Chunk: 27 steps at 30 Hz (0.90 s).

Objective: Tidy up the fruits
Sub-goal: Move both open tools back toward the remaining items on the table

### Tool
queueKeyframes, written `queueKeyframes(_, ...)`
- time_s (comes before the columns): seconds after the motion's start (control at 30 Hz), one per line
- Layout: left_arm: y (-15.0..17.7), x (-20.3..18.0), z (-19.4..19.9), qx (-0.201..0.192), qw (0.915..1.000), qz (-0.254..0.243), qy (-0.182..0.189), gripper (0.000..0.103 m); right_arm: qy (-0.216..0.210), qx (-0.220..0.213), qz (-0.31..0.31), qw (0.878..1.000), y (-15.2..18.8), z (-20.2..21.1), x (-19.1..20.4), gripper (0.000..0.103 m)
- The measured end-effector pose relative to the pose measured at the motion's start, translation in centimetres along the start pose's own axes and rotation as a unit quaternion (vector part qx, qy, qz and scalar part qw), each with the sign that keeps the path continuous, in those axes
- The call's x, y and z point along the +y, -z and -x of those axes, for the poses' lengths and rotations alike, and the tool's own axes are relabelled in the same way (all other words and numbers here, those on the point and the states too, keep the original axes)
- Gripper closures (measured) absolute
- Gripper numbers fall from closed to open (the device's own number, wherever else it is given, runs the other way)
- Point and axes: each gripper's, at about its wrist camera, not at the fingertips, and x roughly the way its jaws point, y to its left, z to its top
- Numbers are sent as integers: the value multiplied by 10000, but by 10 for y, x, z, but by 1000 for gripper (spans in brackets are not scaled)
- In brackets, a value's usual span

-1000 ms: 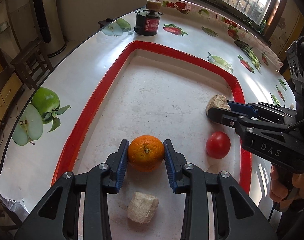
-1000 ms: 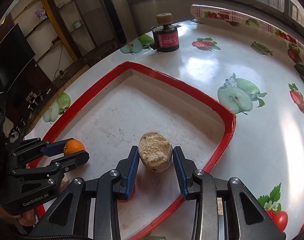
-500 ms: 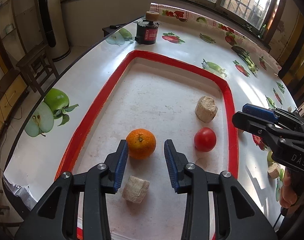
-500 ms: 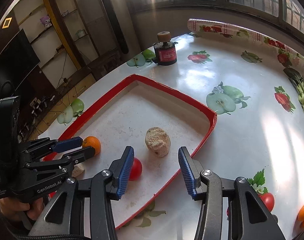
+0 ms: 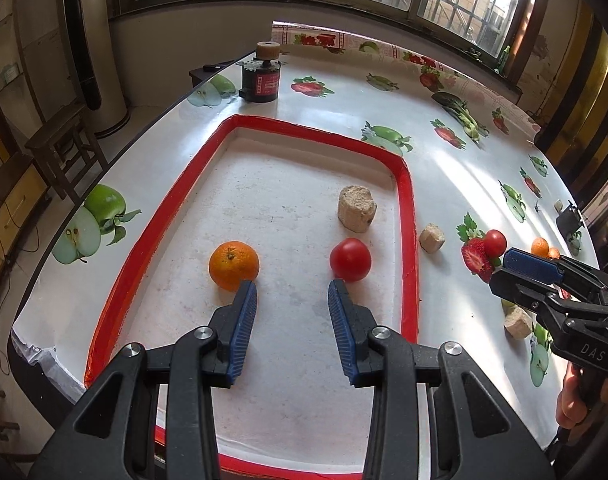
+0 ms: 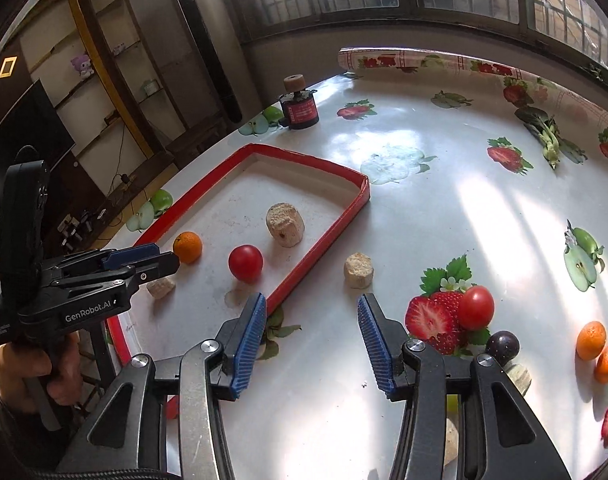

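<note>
A red-rimmed white tray holds an orange, a red tomato and a beige chunk. My left gripper hangs open and empty just short of the orange and the tomato. In the right wrist view the same tray also shows a small beige piece beside the left gripper. My right gripper stands open and empty over the tablecloth, just outside the tray's near rim. On the cloth lie a beige piece, a tomato, a dark plum and two oranges.
A black cylinder with a cork top stands beyond the tray's far end. The table edge runs close along the tray's left side, with a wooden stool on the floor below. The fruit-printed cloth stretches wide to the right.
The left jaws came off the orange and drew back and up. The right jaws opened off the beige chunk, left it in the tray and moved out over the table to the right.
</note>
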Motion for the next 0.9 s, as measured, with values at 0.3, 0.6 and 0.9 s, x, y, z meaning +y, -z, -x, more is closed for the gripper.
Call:
queueKeyframes(0.3, 7, -29, 9, -16, 9997, -193, 176, 67, 218, -88, -277, 9993, 29, 32, -29, 53)
queueKeyframes(0.6, 15, -75, 16, -46, 9973, -579, 457, 57, 501, -165, -656, 9964, 63, 64, -66, 53)
queueKeyframes(0.9, 31, -125, 9, 165, 9917, -996, 791, 57, 792, -186, -1125, 9903, 101, 89, -106, 53)
